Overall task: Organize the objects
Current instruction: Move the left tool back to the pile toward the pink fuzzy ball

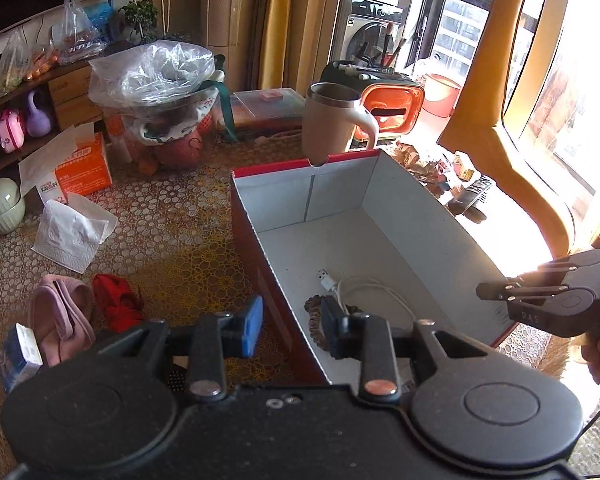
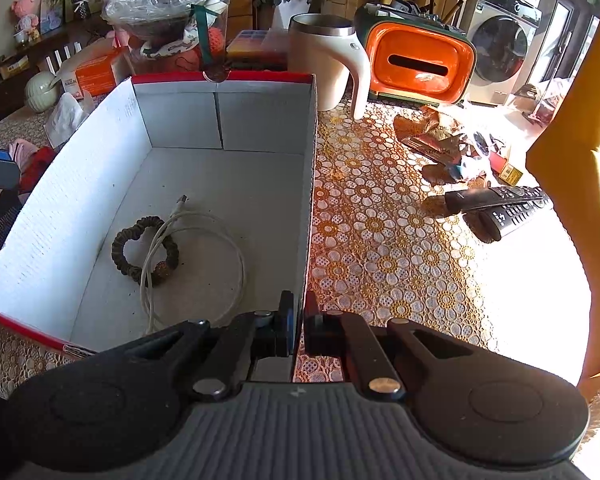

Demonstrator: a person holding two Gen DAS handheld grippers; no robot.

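The box (image 2: pixel 228 168) sits open on the lace tablecloth (image 2: pixel 380 248), red outside, white inside, and both grippers are on it. The right gripper (image 2: pixel 298 330) is pinched onto the box's right wall near the close corner, one pad (image 2: pixel 286 326) inside and the other outside, with the cardboard edge running straight up between them. Over in the left wrist view, the left gripper (image 1: pixel 290 326) straddles the opposite wall with its jaws spread; the blue pad (image 1: pixel 250 326) stands outside the box and the other inside, neither visibly pressing the card.

Inside, on the box floor, a brown bead bracelet (image 2: pixel 146 250) lies with a white USB cable (image 2: pixel 196 248) looped over it (the plug end points toward the far wall).

Beyond the far wall stands a cream mug (image 2: pixel 326 68), its handle toward an orange tissue holder (image 2: pixel 418 64). Two black remotes (image 2: pixel 500 208) lie well to the right of the box, near some crumpled wrappers (image 2: pixel 444 140). Left of the box, a pink cloth (image 1: pixel 60 314) and a red cloth (image 1: pixel 118 298) rest side by side on the table.
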